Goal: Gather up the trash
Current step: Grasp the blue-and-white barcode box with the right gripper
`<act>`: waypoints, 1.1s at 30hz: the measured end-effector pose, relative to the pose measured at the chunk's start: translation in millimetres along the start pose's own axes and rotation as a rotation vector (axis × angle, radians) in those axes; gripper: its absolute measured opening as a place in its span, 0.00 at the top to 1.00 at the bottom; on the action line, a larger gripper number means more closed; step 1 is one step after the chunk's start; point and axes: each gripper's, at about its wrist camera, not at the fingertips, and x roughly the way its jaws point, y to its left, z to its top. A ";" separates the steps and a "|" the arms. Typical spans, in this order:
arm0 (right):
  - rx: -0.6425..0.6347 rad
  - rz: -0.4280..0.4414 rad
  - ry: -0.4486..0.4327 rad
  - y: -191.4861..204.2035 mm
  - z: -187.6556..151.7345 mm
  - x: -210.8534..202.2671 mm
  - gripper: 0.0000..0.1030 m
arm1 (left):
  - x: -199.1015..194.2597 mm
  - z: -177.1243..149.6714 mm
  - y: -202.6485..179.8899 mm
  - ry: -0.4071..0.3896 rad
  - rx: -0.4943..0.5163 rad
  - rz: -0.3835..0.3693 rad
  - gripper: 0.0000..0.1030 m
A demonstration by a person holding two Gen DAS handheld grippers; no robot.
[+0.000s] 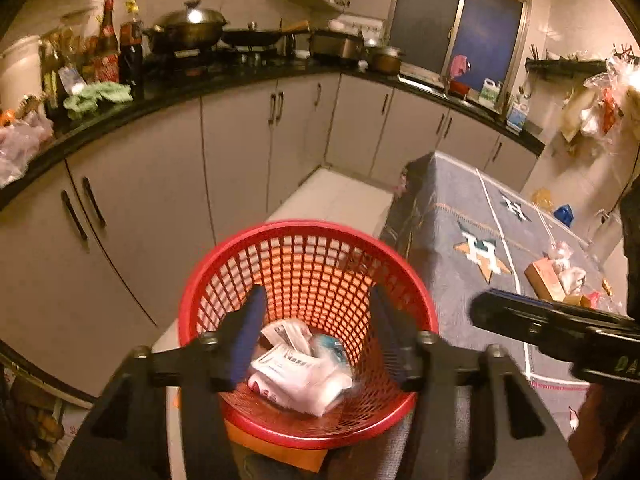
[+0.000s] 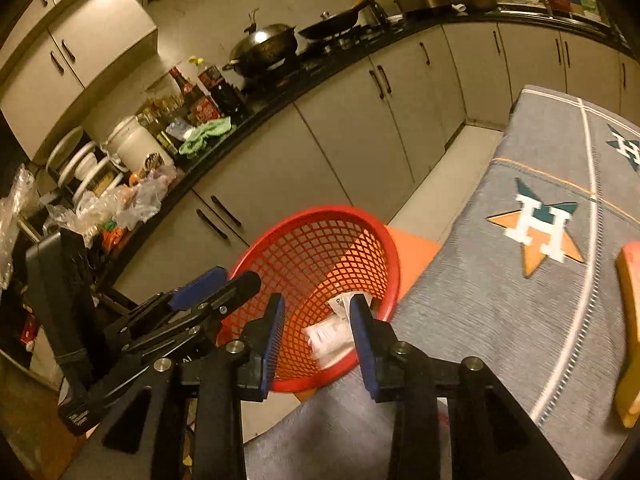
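A red mesh basket (image 1: 304, 264) stands on an orange stool (image 2: 412, 248) beside the table. White crumpled wrappers (image 1: 296, 372) lie at the basket's bottom. My left gripper (image 1: 320, 332) hangs over the basket, open, with the wrappers seen below the gap and nothing pressed between its fingers. My right gripper (image 2: 318, 332) is over the near rim of the same basket (image 2: 320, 248), open, with the wrappers (image 2: 332, 336) lying beneath it. Each gripper shows in the other's view: the right one (image 1: 520, 320) at the side, the left one (image 2: 216, 284) to the left.
A grey cloth with star emblems covers the table (image 1: 472, 216); a brown box and plastic wrappers (image 1: 560, 276) lie on it. An orange-yellow object (image 2: 630, 332) sits at the table's right. The black counter (image 1: 240, 76) with woks, bottles and bags runs behind, over white cabinets.
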 end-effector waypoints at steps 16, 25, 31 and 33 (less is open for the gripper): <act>0.117 -0.114 -0.196 -64.4 -79.5 -136.6 0.64 | -25.2 -47.3 -124.5 0.010 0.182 -0.077 0.41; 0.136 -0.330 -0.238 -143.8 -116.7 -225.0 0.27 | -13.6 -80.2 -204.0 0.124 0.342 -0.198 0.35; 0.226 -0.283 -0.149 -204.8 -116.7 -223.8 0.27 | -3.9 -89.3 -225.9 0.201 0.366 -0.225 0.35; 0.222 -0.239 -0.121 -209.2 -116.5 -212.1 0.27 | -4.0 -90.4 -229.3 0.202 0.380 -0.221 0.35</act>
